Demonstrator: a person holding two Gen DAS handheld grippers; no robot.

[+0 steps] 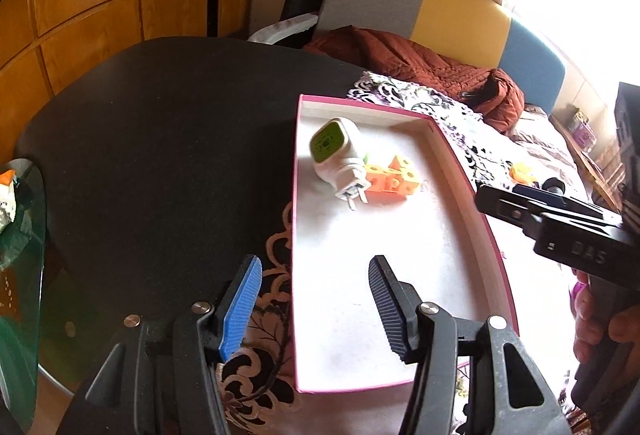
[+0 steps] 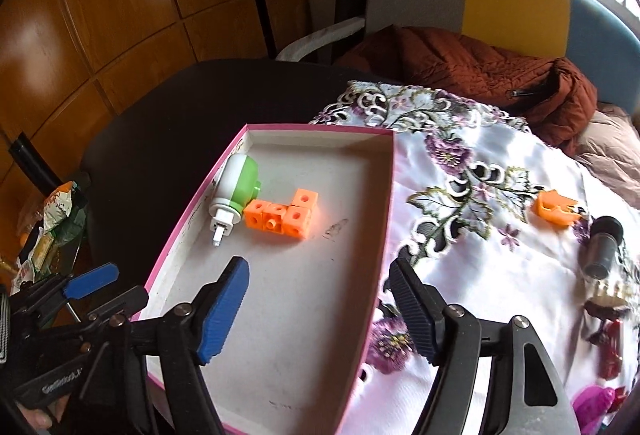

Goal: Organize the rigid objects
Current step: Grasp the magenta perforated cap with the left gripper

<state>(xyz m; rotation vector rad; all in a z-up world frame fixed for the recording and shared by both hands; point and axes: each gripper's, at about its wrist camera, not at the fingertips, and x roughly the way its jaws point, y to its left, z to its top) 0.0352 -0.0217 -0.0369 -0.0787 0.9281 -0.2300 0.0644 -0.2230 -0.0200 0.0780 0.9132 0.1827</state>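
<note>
The pink-rimmed box (image 2: pixel 384 219) sits on the table, half on the dark surface (image 1: pixel 160 139) and half on the flowery white cloth (image 2: pixel 480 275). Inside it, near the far end, a white and green plug-in gadget (image 2: pixel 234 191) lies on its side with its prongs pointing back toward the cameras, and it's touching a clump of orange snap cubes (image 2: pixel 282 215) right beside it.

Out on the cloth, well apart from the box, there's an orange plastic piece (image 2: pixel 554 209), with a dark cylinder (image 2: pixel 604 247) just beside it, plus some red and magenta bits near the right edge that are too blurry to name.

The left claw (image 1: pixel 316 309) hovers over the box's near left rim, wide open, holding nothing. The right claw (image 2: pixel 318 317) straddles the box's right wall, also wide open and empty.
</note>
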